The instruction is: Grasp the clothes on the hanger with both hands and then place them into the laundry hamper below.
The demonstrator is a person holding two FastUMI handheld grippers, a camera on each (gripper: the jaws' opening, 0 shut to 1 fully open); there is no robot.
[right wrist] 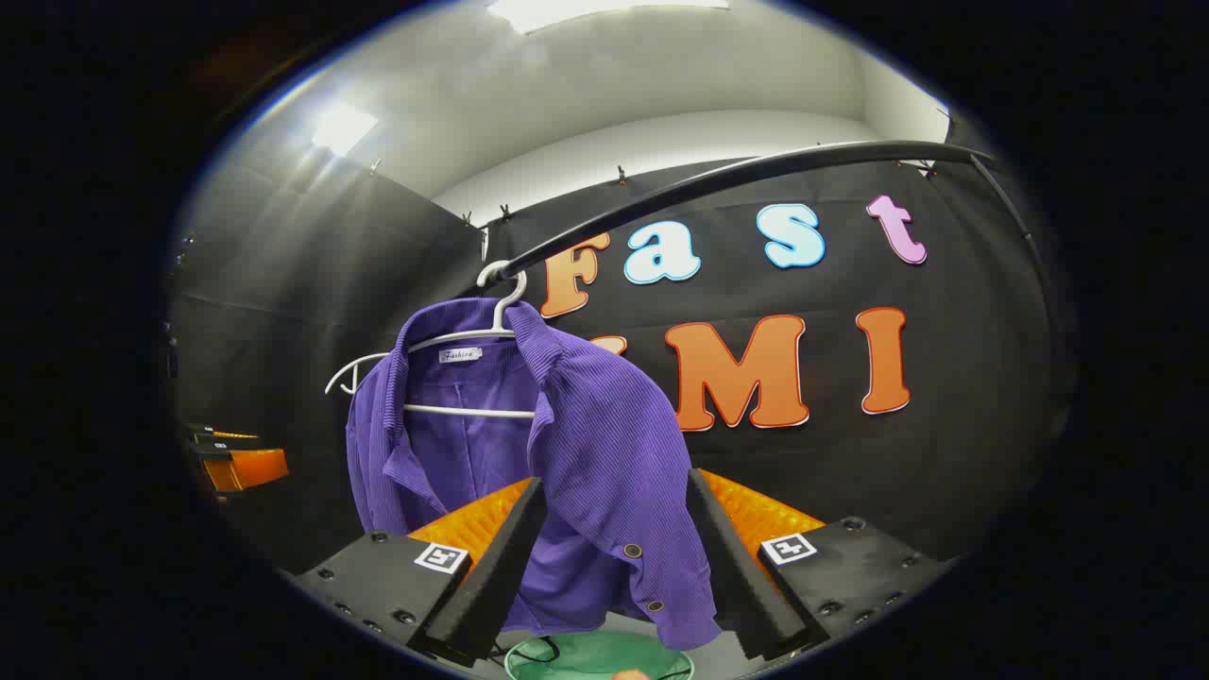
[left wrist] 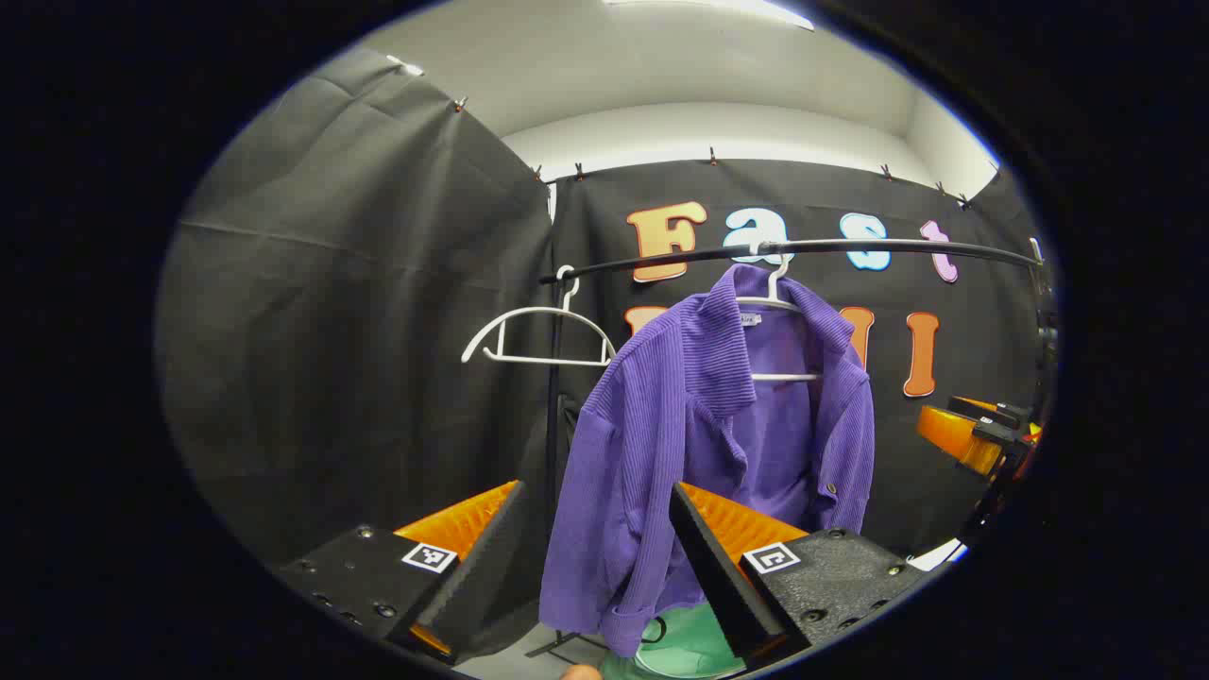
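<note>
A purple shirt (left wrist: 708,444) hung untouched on its white hanger (left wrist: 779,293) from the black rail (left wrist: 850,247), above the green laundry hamper (right wrist: 595,656), while the left gripper (left wrist: 595,557) and right gripper (right wrist: 614,557) were both spread wide before it, so grasping and dropping remained.

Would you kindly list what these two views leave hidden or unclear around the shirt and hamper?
- Green hamper: cut off by the right gripper view's lower edge; its depth is unknown.
- Purple shirt: the hem is hidden behind the left tongs in the left gripper view.
- Collar label: too small to tell.
</note>
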